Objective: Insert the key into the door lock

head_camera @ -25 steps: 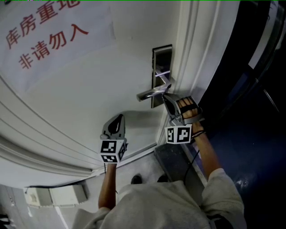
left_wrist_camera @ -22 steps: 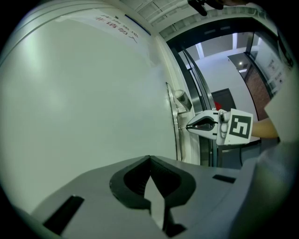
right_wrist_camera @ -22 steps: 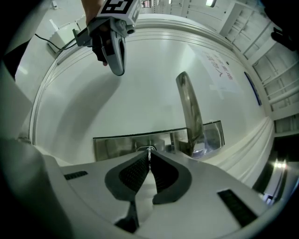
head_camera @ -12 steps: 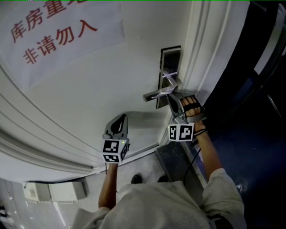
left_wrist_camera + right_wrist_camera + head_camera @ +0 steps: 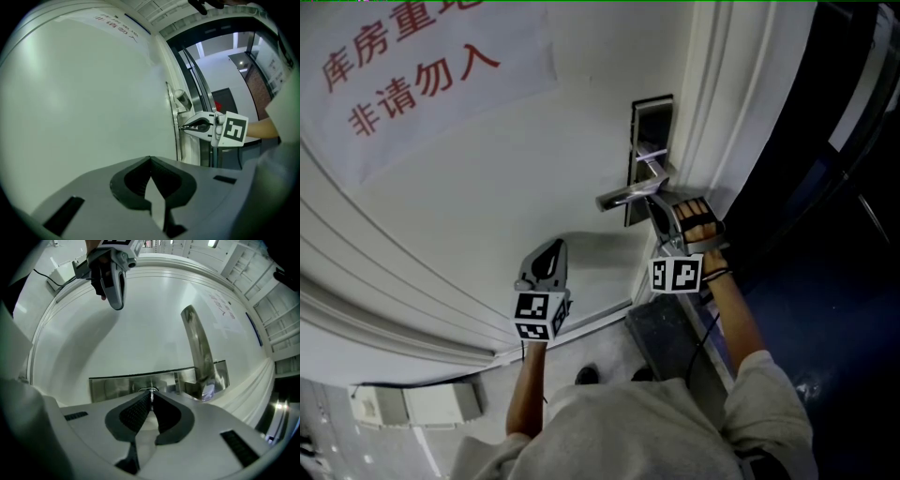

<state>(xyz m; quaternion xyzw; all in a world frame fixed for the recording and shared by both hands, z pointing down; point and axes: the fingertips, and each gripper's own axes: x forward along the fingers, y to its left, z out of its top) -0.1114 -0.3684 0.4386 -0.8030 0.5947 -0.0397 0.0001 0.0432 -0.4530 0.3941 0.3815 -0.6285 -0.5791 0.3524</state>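
The white door (image 5: 487, 197) carries a paper sign (image 5: 412, 66) with red characters near its upper left corner and a steel lock plate (image 5: 645, 122) close to its right edge. A lever handle (image 5: 623, 195) sticks out leftward from that plate. The right gripper (image 5: 654, 208) points level at the plate just below the handle, its jaws pinched shut on a thin metal key (image 5: 150, 390). The key's tip meets the plate's face; how far it sits in the keyhole cannot be told. The left gripper (image 5: 548, 248) hovers in front of the bare door panel, lower and to the left of the plate, well apart from the lock. Its jaws are closed together with nothing between them. The door's bottom edge lies beneath both hands
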